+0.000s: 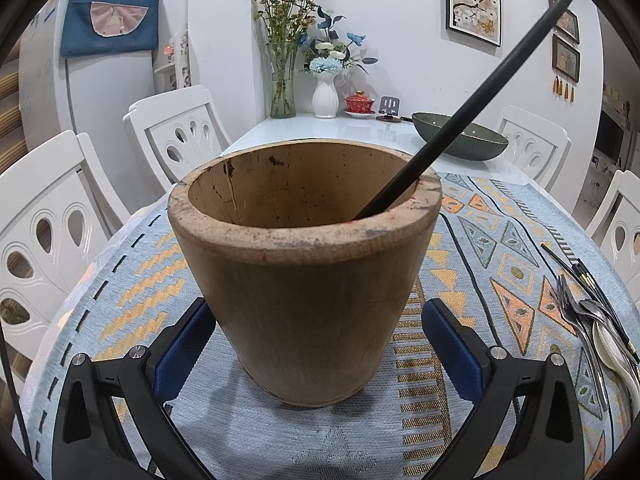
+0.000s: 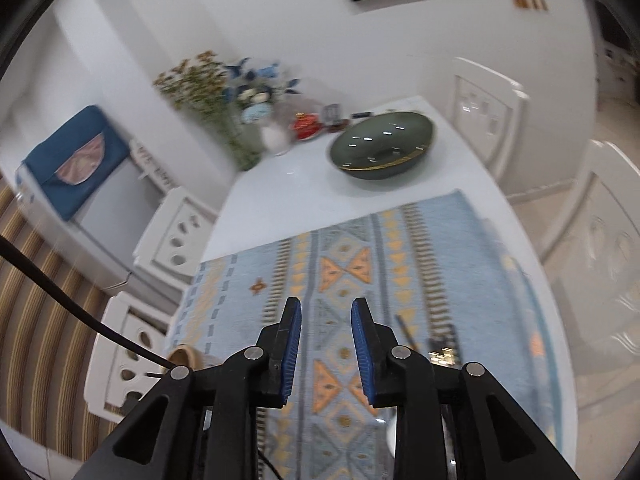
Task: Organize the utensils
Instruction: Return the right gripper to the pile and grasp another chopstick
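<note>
The left gripper has its blue pads set either side of the tall brown wooden pot; whether they press on its wall I cannot tell. One long black chopstick already leans inside the pot. The right gripper hangs empty, jaws partly apart, over the patterned blue cloth on the worktop. The remaining pile of metal forks, spoons and chopsticks lies to the pot's right. Best to steady the pot, then pinch one handle at a time.
</note>
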Action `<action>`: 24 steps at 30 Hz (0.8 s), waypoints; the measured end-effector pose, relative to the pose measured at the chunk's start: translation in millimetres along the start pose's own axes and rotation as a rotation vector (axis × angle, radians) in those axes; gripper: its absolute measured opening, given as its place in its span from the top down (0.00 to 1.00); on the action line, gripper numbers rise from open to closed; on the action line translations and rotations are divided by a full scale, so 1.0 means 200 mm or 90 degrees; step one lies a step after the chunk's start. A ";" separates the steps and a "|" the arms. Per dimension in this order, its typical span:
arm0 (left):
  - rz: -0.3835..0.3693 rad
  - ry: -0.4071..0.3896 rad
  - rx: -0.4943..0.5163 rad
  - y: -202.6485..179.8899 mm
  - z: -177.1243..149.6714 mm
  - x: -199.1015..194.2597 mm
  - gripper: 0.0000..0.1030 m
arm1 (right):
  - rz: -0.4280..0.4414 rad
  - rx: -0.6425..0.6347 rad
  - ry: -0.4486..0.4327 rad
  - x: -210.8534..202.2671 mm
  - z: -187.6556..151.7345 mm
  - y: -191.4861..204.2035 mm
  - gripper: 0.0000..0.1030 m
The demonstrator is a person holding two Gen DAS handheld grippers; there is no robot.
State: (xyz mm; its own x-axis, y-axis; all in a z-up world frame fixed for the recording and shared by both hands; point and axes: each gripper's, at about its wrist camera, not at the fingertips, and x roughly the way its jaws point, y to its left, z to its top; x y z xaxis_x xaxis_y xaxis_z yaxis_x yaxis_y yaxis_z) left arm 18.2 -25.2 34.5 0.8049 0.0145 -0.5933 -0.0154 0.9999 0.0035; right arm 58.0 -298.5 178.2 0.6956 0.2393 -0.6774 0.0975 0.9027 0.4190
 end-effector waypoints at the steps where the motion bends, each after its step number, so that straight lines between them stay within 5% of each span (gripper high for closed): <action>1: 0.000 0.000 0.000 0.00 0.00 0.00 0.01 | -0.015 0.007 0.004 0.00 0.00 -0.04 0.76; 5: 0.000 0.000 0.000 0.00 0.00 0.00 0.01 | -0.097 0.033 0.047 0.09 -0.04 -0.20 0.65; 11: 0.000 0.004 0.000 0.01 -0.01 0.01 0.00 | -0.178 0.107 0.162 0.34 -0.16 -0.47 0.65; 18: -0.002 0.008 -0.001 0.02 -0.01 0.02 0.00 | -0.241 0.082 0.255 0.57 -0.32 -0.62 0.74; 24: -0.001 0.009 0.000 0.02 -0.01 0.02 0.00 | -0.263 0.039 0.272 0.63 -0.37 -0.62 0.81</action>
State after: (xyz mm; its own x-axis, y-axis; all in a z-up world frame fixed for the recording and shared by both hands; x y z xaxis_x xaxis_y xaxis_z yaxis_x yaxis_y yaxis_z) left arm 20.7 -21.6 30.6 0.7963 0.0135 -0.6047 -0.0144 0.9999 0.0033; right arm 80.6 -353.6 -3.7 0.2444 0.0072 -0.9697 0.3481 0.9326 0.0947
